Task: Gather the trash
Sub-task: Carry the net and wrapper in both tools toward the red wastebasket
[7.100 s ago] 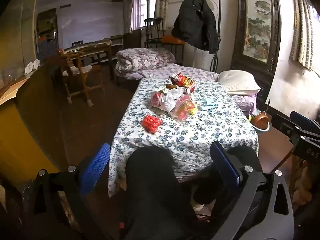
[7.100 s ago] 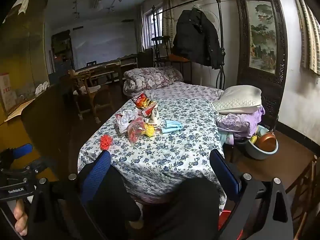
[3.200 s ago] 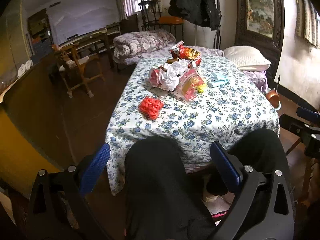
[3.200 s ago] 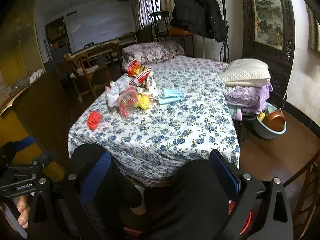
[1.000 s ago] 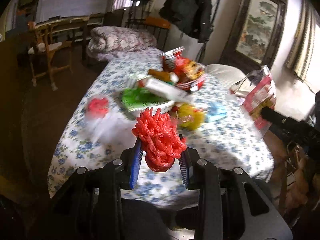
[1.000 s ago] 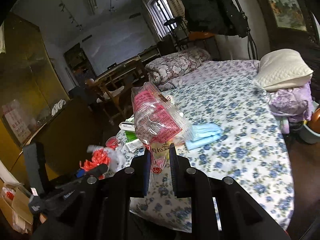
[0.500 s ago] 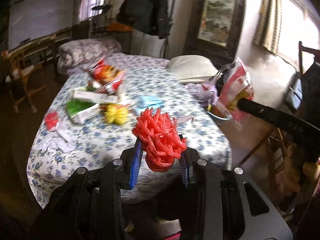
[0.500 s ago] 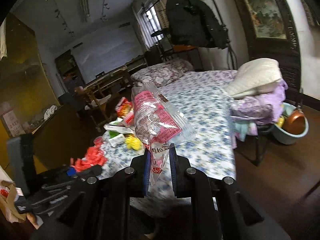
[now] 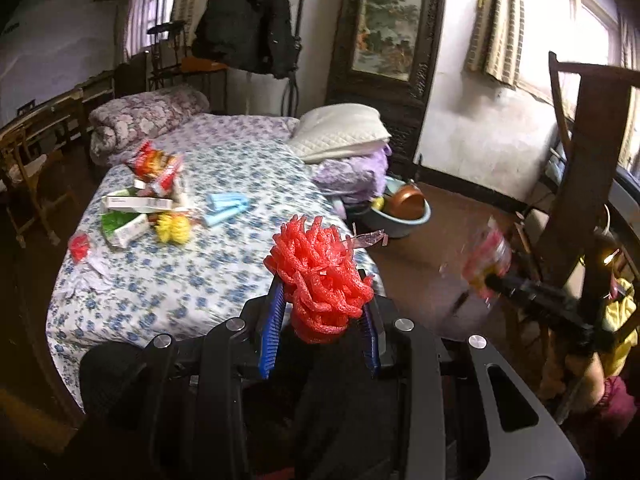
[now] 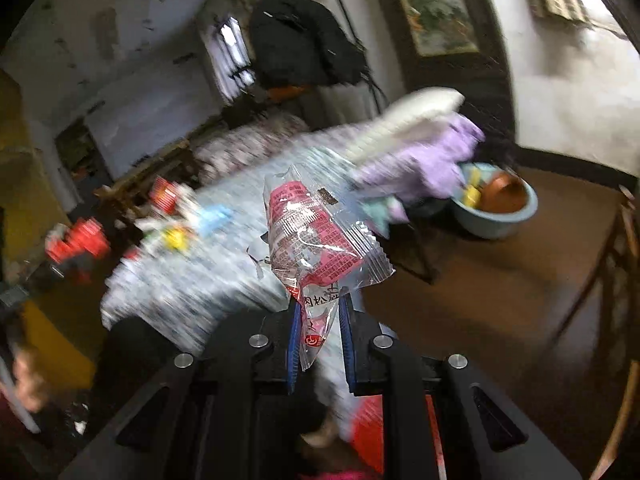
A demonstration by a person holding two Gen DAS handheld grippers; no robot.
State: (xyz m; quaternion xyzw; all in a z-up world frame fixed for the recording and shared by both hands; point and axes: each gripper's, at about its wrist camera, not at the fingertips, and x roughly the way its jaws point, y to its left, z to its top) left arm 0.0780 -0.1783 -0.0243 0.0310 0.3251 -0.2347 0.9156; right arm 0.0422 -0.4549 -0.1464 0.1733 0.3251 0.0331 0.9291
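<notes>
Wrapper (image 10: 316,240) pinched between right fingers (image 10: 295,332), protruding forward.

1. The left gripper (image 9: 322,316), formerly empty, now clamps the red foam net (image 9: 320,276) taken off the floral table (image 9: 168,280).
2. The right gripper (image 10: 320,332), formerly empty, pinches the pink snack wrapper (image 10: 316,236), carried beyond that table's right edge.

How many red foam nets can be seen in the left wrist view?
2: one red foam net held in the left gripper, another near the bed's left edge. Others may be hidden.
</notes>
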